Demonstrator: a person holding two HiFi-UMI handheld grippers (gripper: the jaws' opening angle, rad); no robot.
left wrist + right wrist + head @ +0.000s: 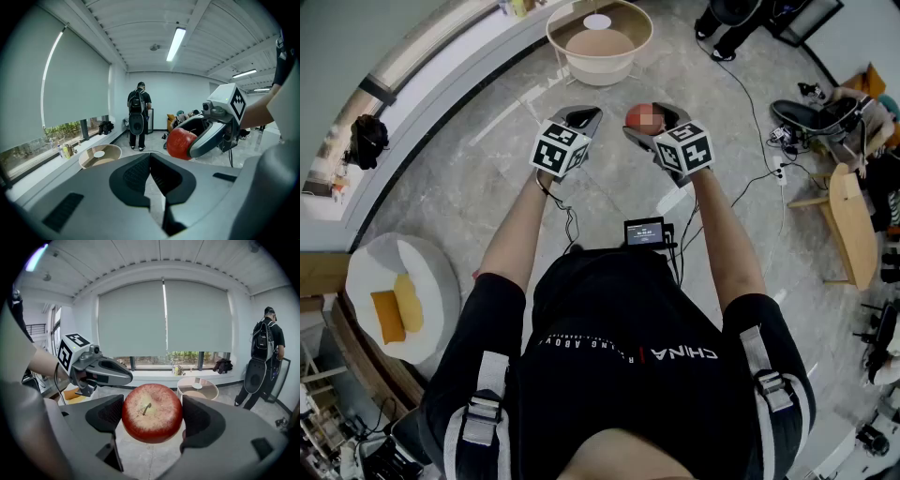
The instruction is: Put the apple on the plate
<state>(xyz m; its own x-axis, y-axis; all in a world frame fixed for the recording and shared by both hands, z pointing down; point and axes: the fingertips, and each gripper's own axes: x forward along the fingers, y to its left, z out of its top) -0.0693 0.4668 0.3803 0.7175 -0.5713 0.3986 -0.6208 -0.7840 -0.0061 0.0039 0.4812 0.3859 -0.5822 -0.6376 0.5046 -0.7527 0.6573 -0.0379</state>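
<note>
Round table (551, 36): on the floor ahead. Left gripper (150, 161): jaws closed together, empty. Right gripper (152, 414): jaws clamped on the apple (151, 409), held in the air beside the left gripper, well apart from the plate (597, 21) on the table.

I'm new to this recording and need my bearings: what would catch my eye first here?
The red apple stands out most, clamped in mid-air between the right gripper's jaws in front of the person. Beside it the left gripper is shut and empty. Ahead on the floor stands a round table with a small white plate on it, and farther back a person with a backpack stands facing away.
</note>
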